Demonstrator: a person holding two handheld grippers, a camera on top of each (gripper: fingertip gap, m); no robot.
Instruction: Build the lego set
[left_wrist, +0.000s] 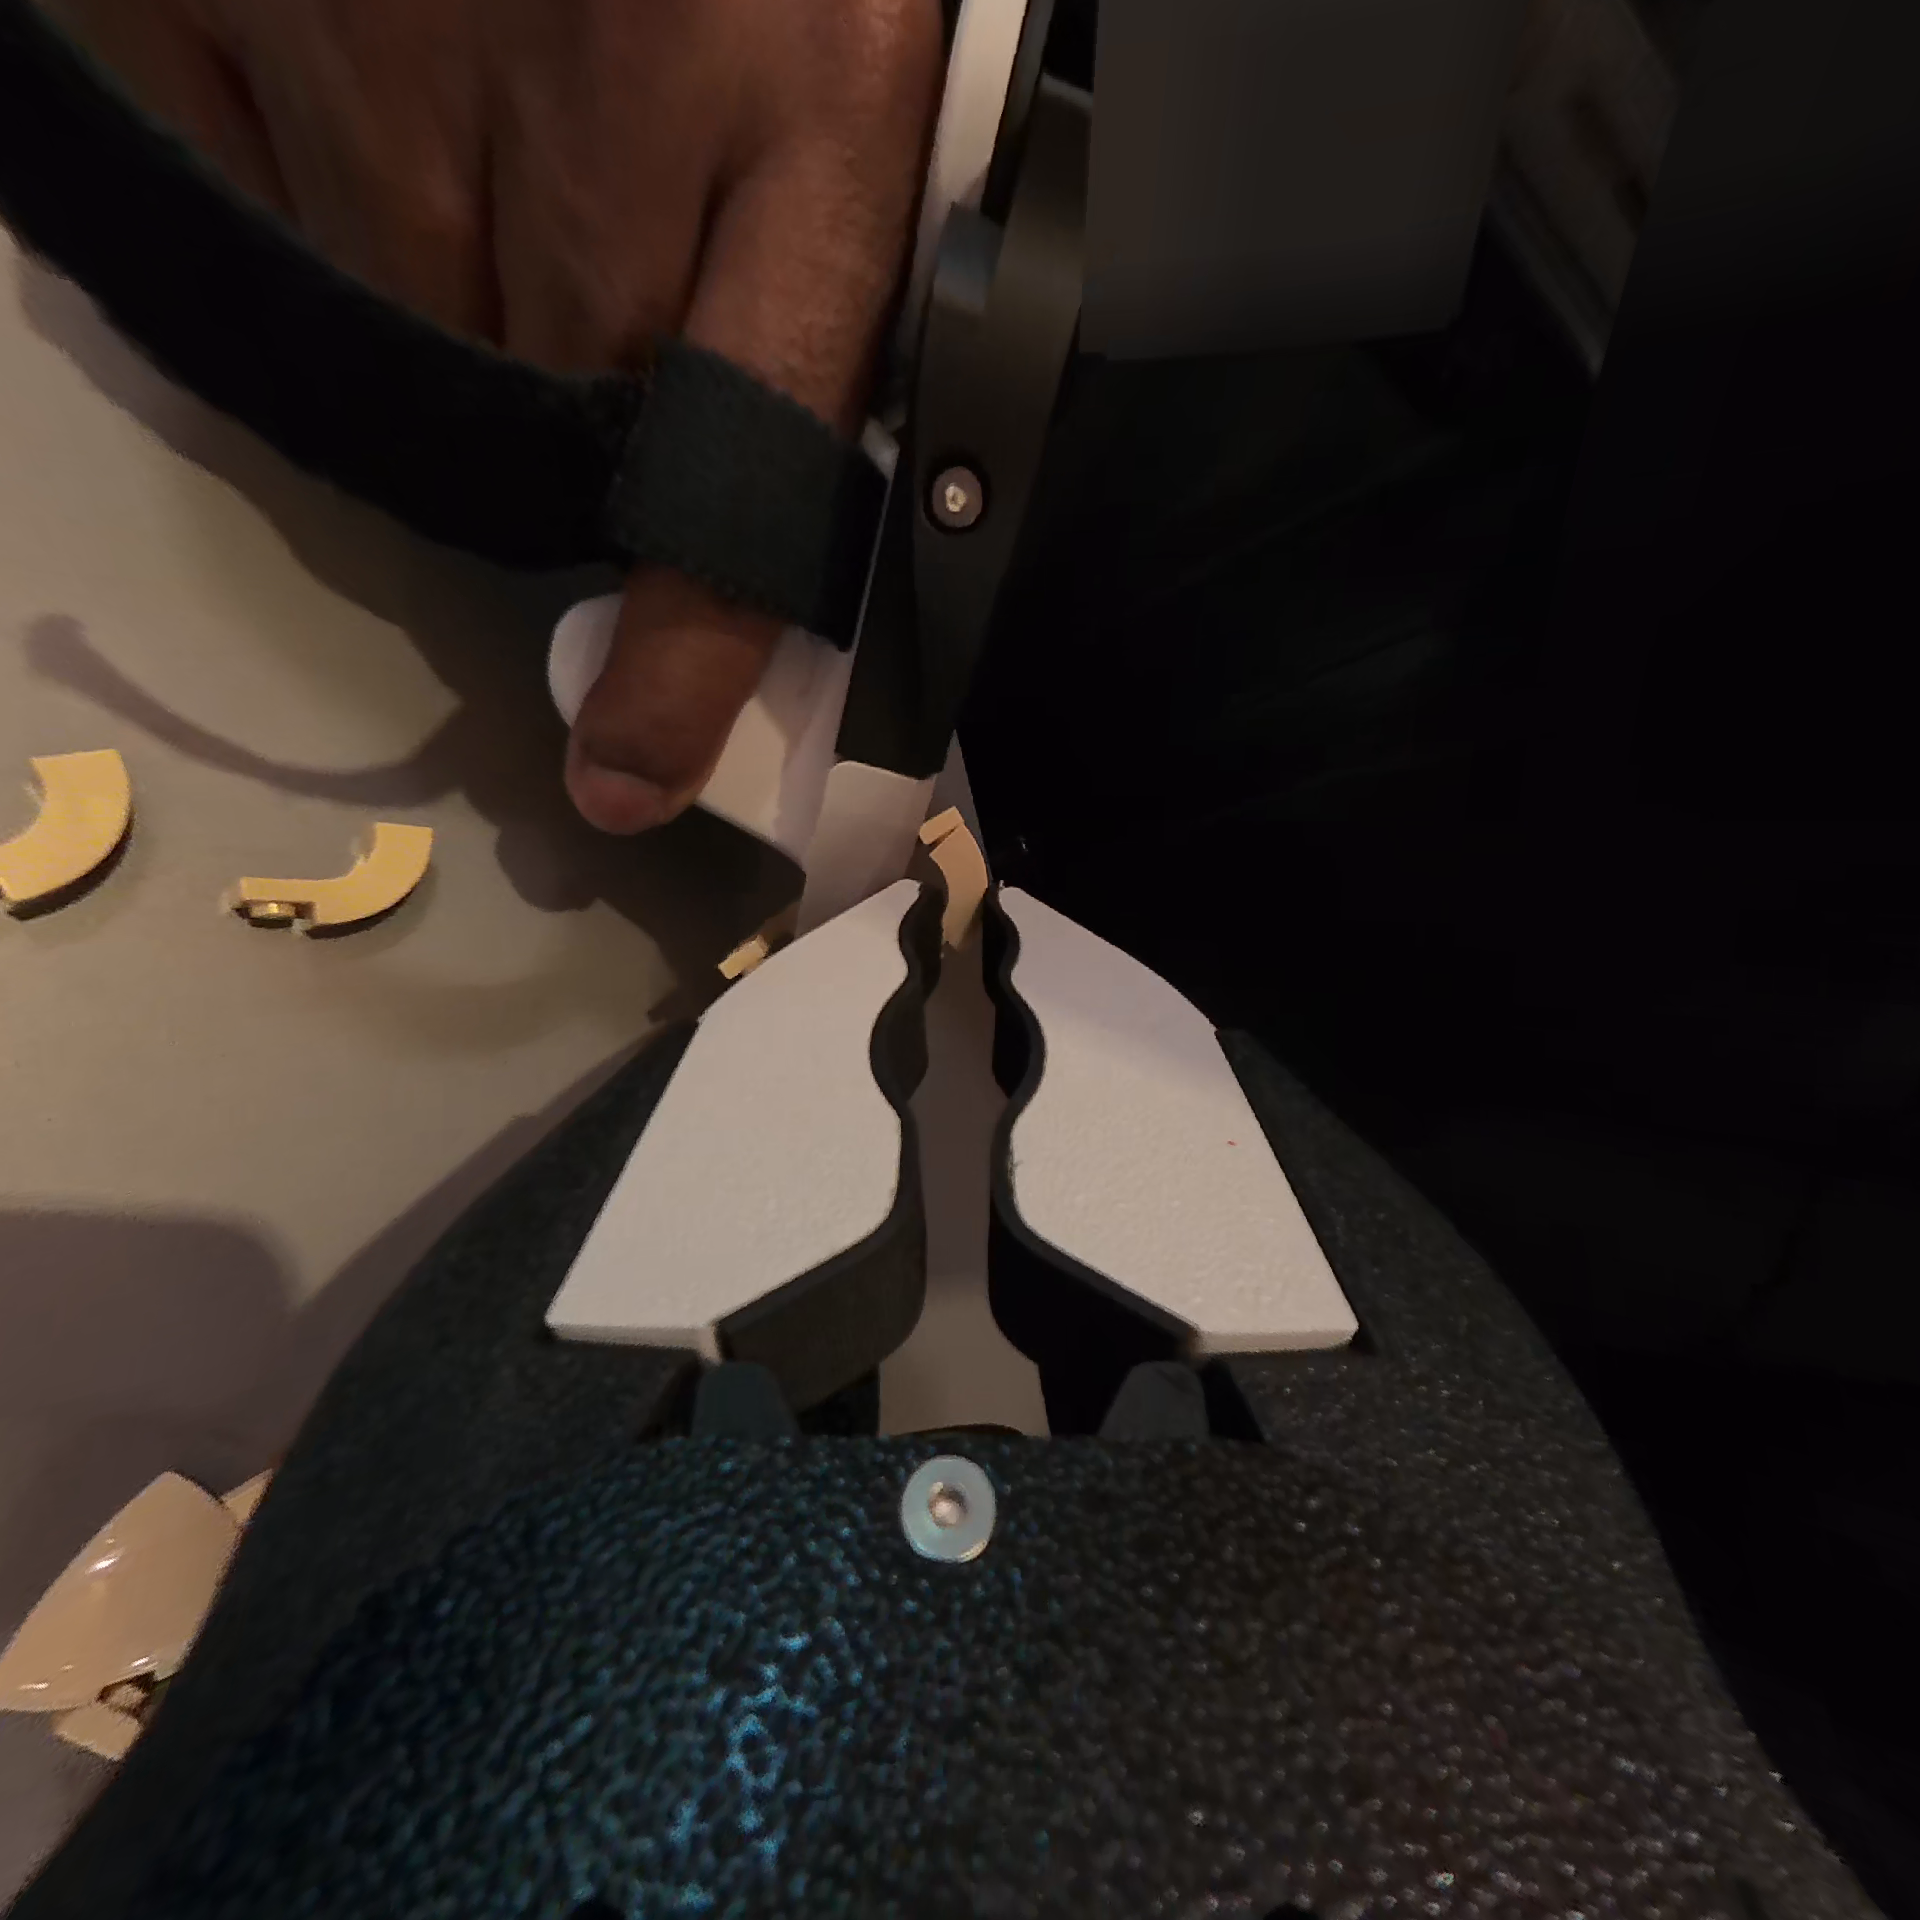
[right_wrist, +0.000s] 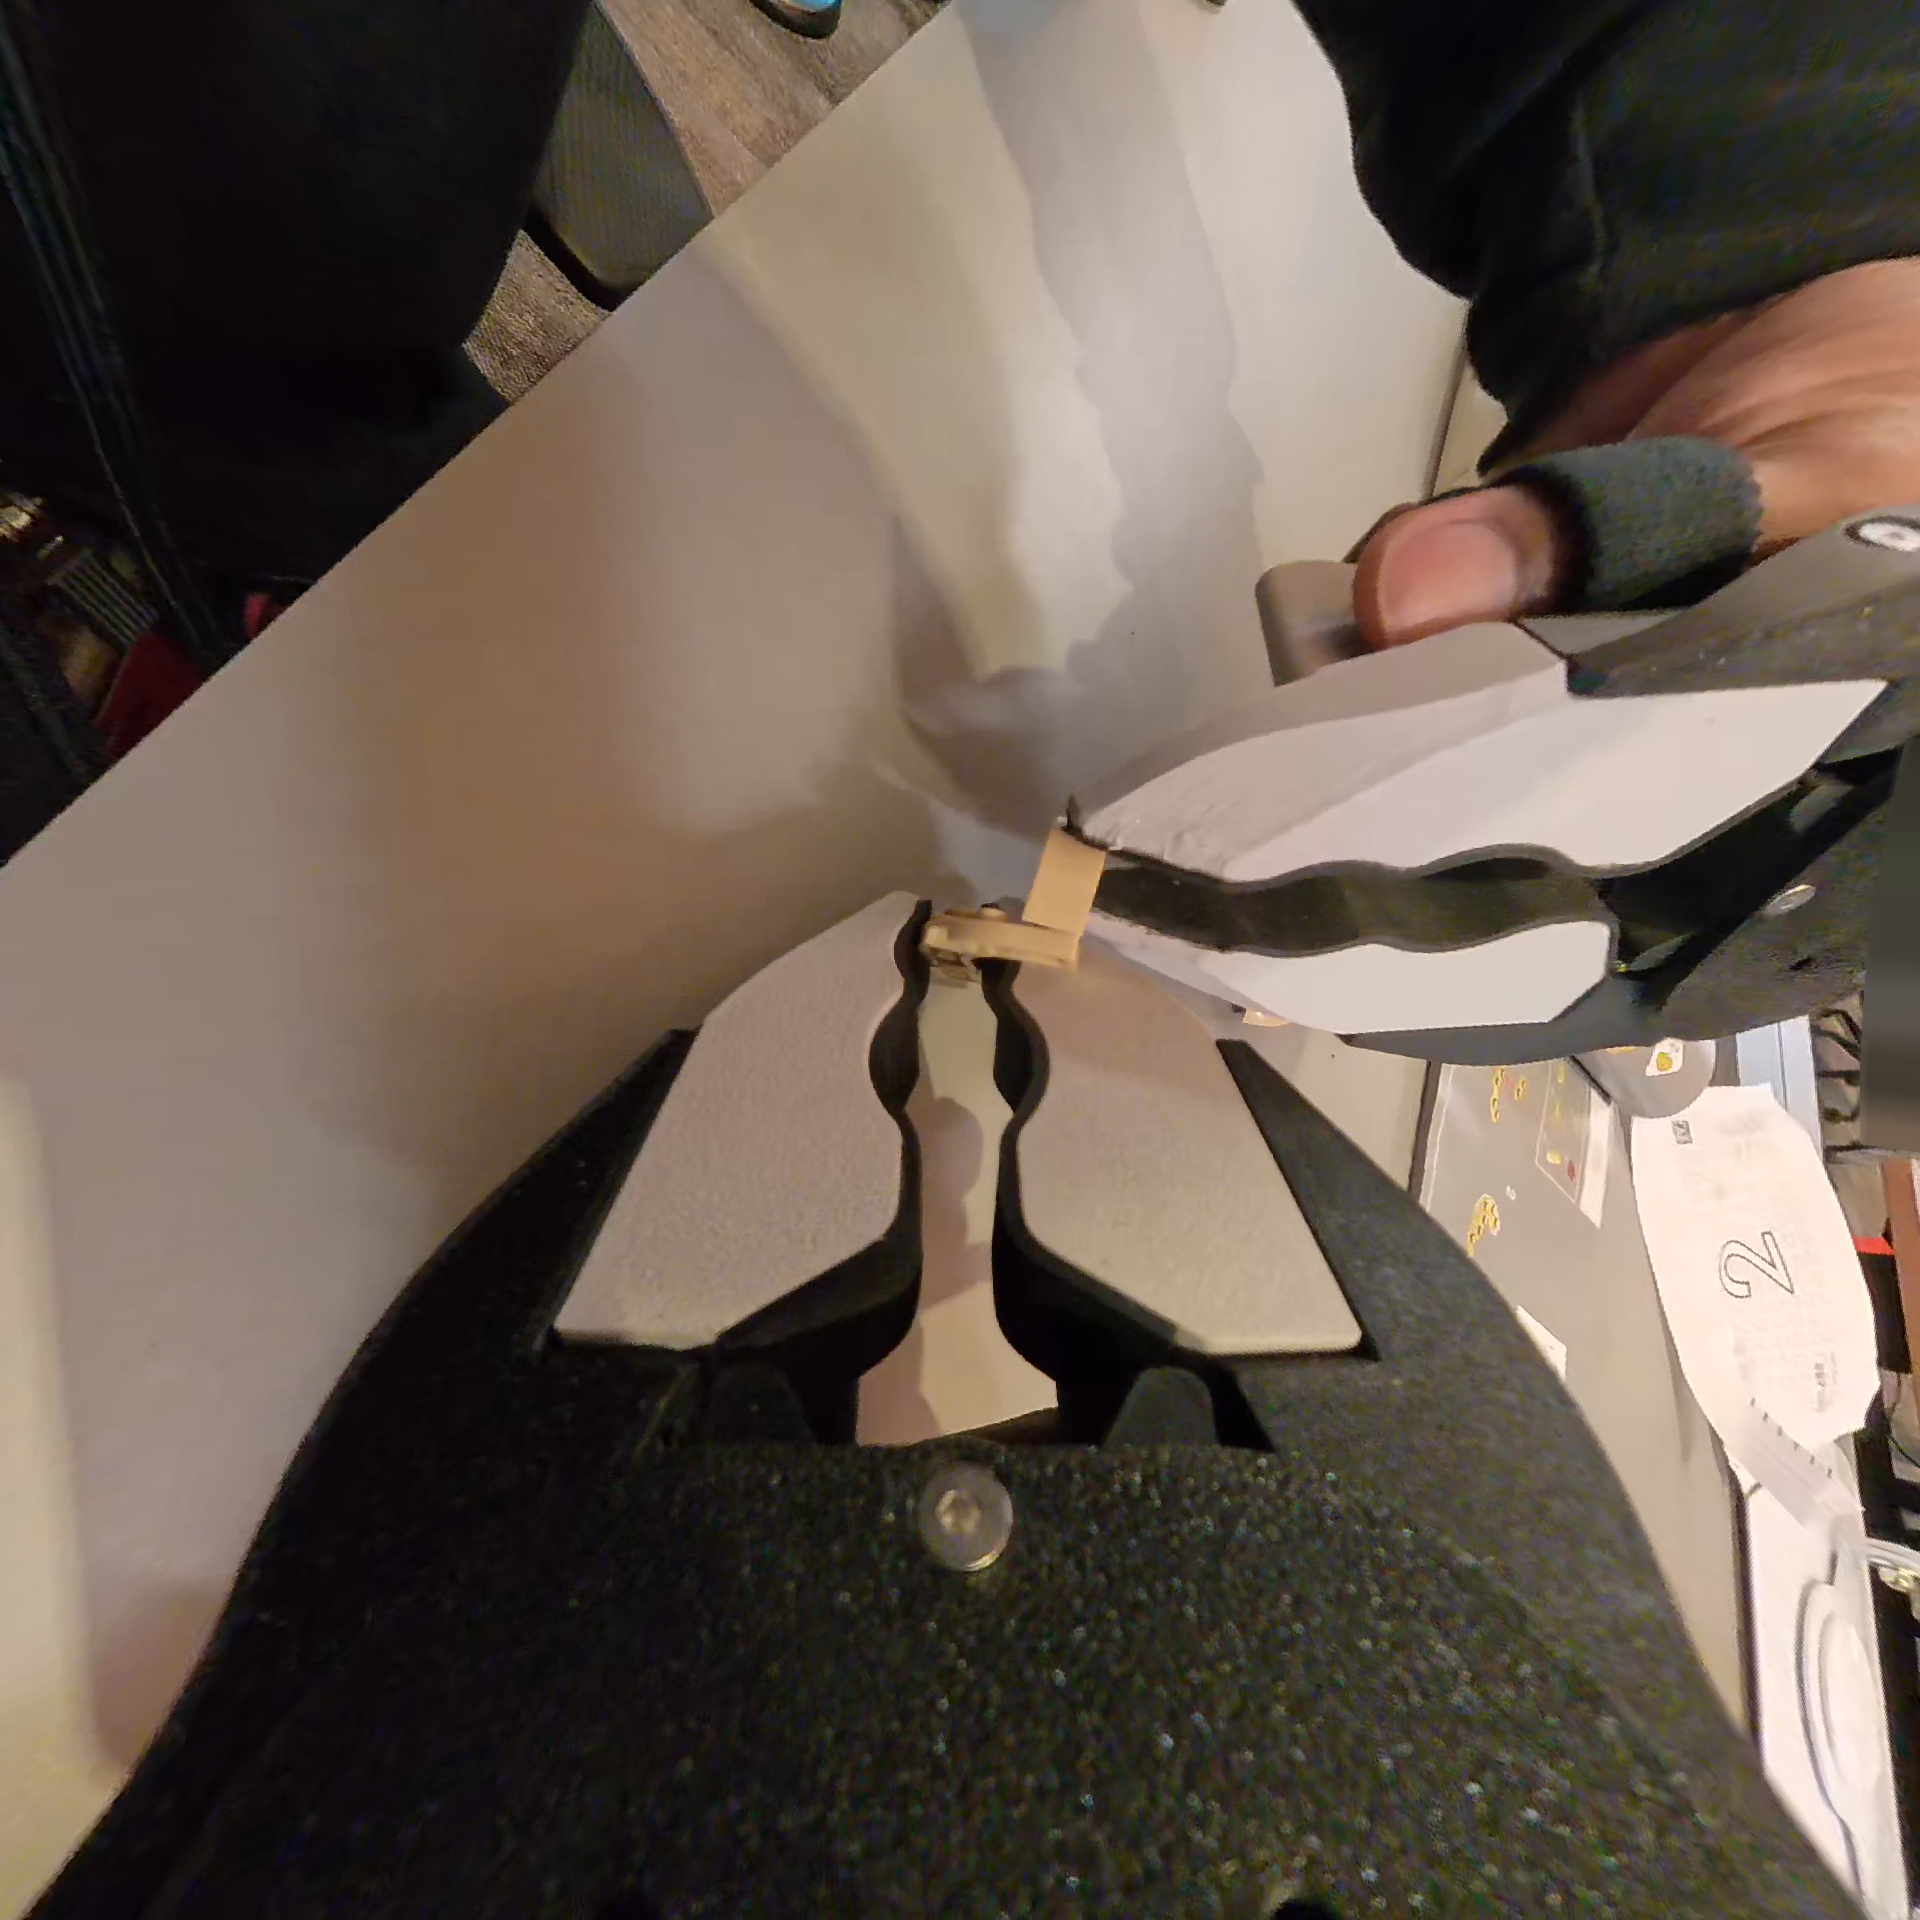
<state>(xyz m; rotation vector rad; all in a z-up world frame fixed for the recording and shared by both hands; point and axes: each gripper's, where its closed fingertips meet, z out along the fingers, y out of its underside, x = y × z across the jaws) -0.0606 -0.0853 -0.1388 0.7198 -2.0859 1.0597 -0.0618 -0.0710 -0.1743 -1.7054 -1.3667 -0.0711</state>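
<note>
My left gripper (left_wrist: 961, 914) is shut on a tan curved wooden piece (left_wrist: 956, 868), pinched at the very fingertips. In the right wrist view it (right_wrist: 1086, 878) comes in from the right with that piece (right_wrist: 1062, 881) standing upright at its tips. My right gripper (right_wrist: 961, 935) is shut on a second tan piece (right_wrist: 987, 940) with a small connector at its end. This piece lies flat and meets the foot of the upright one at a right angle. In the left wrist view the right gripper (left_wrist: 831, 831) reaches down from above, close to my left fingertips, with a hand on it.
Two loose tan curved pieces (left_wrist: 68, 831) (left_wrist: 343, 878) lie on the white table (left_wrist: 208, 1039) to the left, and more pieces (left_wrist: 114, 1621) at the lower left. Printed paper sheets (right_wrist: 1756, 1278) and a grey mat (right_wrist: 1507, 1164) lie at the right. The table's far edge (right_wrist: 520, 384) runs diagonally. The tips of both grippers are at nearly the same place.
</note>
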